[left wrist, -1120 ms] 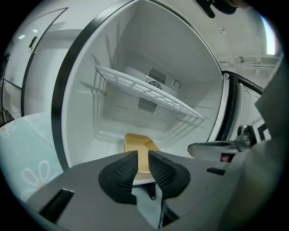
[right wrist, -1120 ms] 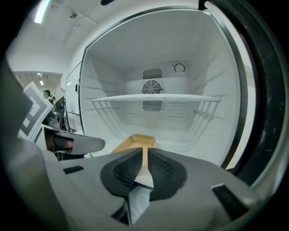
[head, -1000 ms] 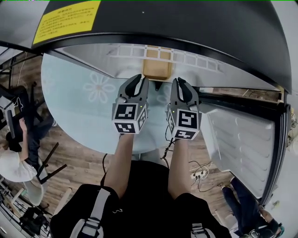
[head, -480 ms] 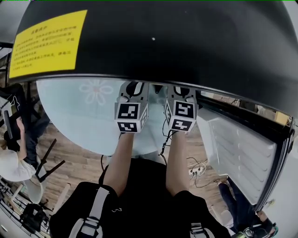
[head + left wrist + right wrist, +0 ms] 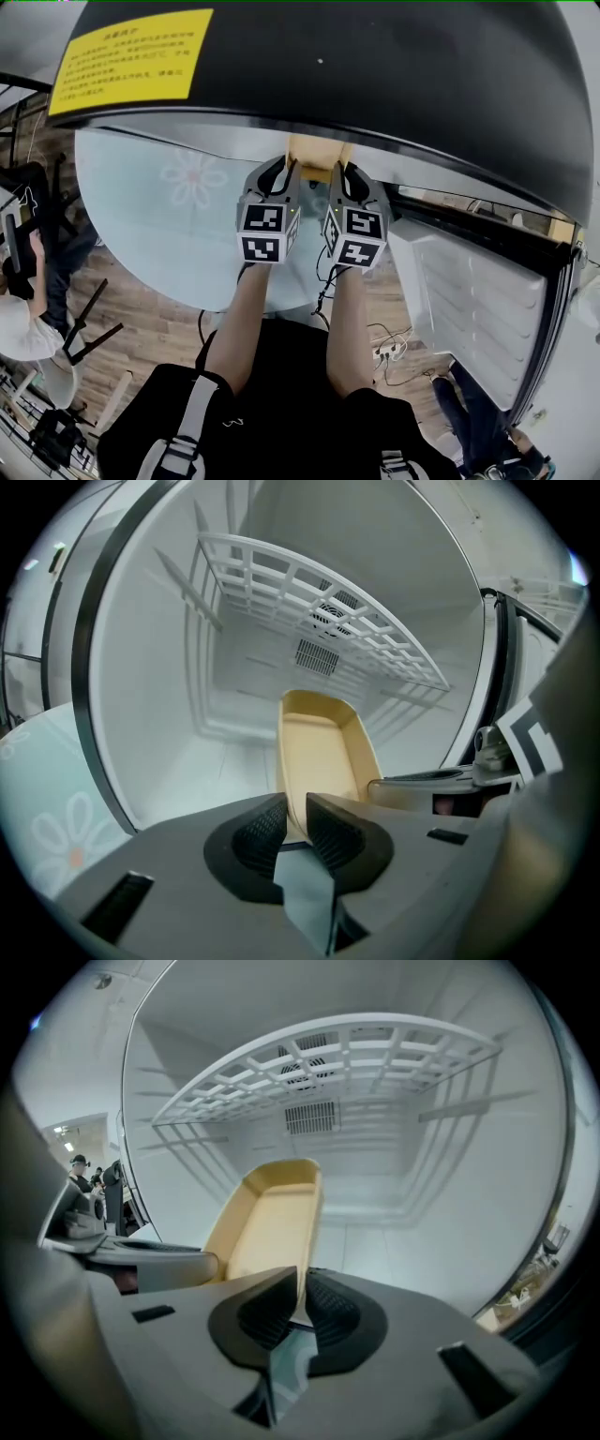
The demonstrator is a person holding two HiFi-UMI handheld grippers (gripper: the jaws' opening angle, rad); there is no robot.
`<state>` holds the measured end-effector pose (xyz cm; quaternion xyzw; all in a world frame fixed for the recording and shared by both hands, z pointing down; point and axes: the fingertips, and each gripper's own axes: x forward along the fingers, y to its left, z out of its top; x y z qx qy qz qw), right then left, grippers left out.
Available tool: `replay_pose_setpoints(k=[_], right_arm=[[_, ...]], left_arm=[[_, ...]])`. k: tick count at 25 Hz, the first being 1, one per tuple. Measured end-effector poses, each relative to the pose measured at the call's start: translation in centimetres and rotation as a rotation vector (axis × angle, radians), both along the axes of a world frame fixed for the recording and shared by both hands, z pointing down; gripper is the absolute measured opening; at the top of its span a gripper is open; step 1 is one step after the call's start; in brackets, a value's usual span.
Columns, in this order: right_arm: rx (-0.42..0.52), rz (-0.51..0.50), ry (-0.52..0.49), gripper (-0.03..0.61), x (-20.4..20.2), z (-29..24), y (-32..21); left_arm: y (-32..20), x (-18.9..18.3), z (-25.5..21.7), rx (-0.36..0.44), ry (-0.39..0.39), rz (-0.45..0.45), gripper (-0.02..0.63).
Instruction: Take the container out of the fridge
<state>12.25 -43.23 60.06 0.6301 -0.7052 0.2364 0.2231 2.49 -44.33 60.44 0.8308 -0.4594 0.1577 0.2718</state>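
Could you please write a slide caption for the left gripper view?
Left gripper shut on the tan container rim, inside the white fridge.

Your left gripper [image 5: 284, 169] and right gripper [image 5: 339, 173] sit close side by side, both pointing forward away from your body, marker cubes facing up. Your bare forearms [image 5: 234, 319] stretch out almost parallel behind them. Each gripper's jaws pinch a side wall of the container [image 5: 323, 747]: left on its left wall, right on its right
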Motion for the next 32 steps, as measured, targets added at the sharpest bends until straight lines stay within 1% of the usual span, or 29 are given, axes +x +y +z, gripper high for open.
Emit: replay_pose_setpoints(k=[1, 3, 5, 9, 14, 18, 19, 21, 24, 28, 32], right_arm=[[-0.002, 0.014, 0.000, 0.023, 0.2, -0.3, 0.4], [0.009, 0.037, -0.006, 0.021, 0.9, -1.3, 1.2], [0.027, 0.046, -0.027, 0.021, 1.2, -2.1, 2.0], [0.058, 0.058, -0.042, 0.023, 1.5, -3.5, 3.9], [0.087, 0.041, -0.058, 0.025, 1.2, -5.1, 7.5], [0.157, 0.011, -0.062, 0.023, 0.6, -8.0, 9.9], [0.177, -0.003, -0.064, 0.023, 0.3, -8.7, 10.6], [0.218, -0.022, -0.068, 0.023, -0.2, -10.2, 12.2], [0.288, -0.018, -0.081, 0.023, 0.3, -12.8, 15.0], [0.391, -0.017, -0.095, 0.021, 1.1, -17.1, 19.0], [0.517, -0.059, -0.122, 0.020, 0.9, -22.2, 22.3]], left_arm=[[0.4, 0.2, -0.1, -0.011, 0.007, 0.011, 0.048], [1.1, 0.7, -0.9, -0.011, 0.033, 0.031, 0.054], [1.8, 1.0, -1.8, 0.006, 0.042, 0.039, 0.052], [3.4, 1.3, -3.4, 0.030, 0.023, 0.030, 0.044], [6.9, 0.8, -5.8, 0.067, 0.059, 0.009, 0.040], [9.9, 0.0, -8.7, 0.125, 0.133, -0.035, 0.043], [10.7, -0.3, -9.4, 0.140, 0.141, -0.049, 0.041], [12.3, -0.8, -10.8, 0.180, 0.129, -0.062, 0.040], [15.3, -0.3, -13.8, 0.254, 0.111, -0.059, 0.040], [19.7, 0.4, -18.5, 0.358, 0.127, -0.059, 0.041], [23.5, 0.1, -23.3, 0.451, 0.165, -0.087, 0.041]])
